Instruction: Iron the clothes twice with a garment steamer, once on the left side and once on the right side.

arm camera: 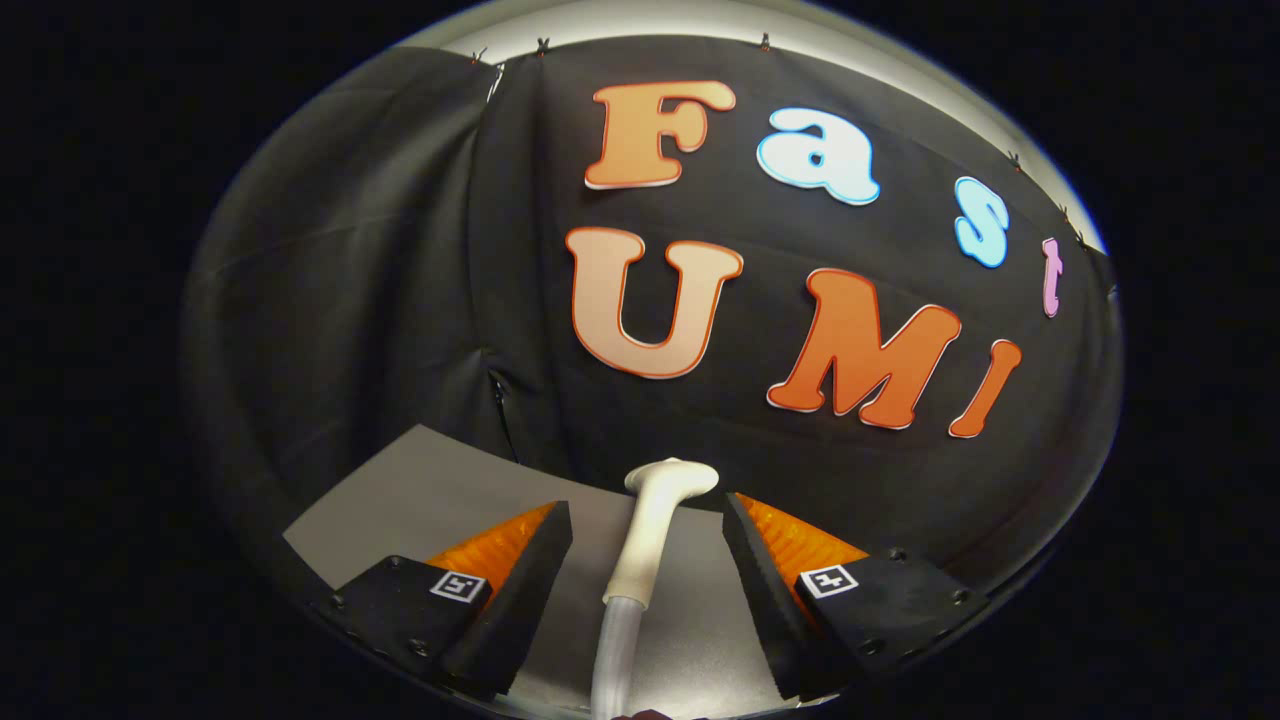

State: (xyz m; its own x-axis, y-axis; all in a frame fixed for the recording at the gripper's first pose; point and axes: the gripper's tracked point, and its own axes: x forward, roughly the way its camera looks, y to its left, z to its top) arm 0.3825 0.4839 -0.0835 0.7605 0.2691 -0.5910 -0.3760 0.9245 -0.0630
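Observation:
A white garment steamer head [668, 482] on its white handle [640, 545] stands up between my fingers, with a clear hose [615, 655] running down from the handle. My gripper [648, 520] is open: both fingers [530, 570] stand apart from the handle, with a gap on either side. The steamer's nozzle end bends over toward the right, just ahead of the fingertips. Under it lies a grey table surface [420, 490].
The black cloth wall [350, 300] of the booth rises right behind the grey table and curves around to the left and right. The table's far edge [470, 448] meets the cloth a short way beyond the fingertips.

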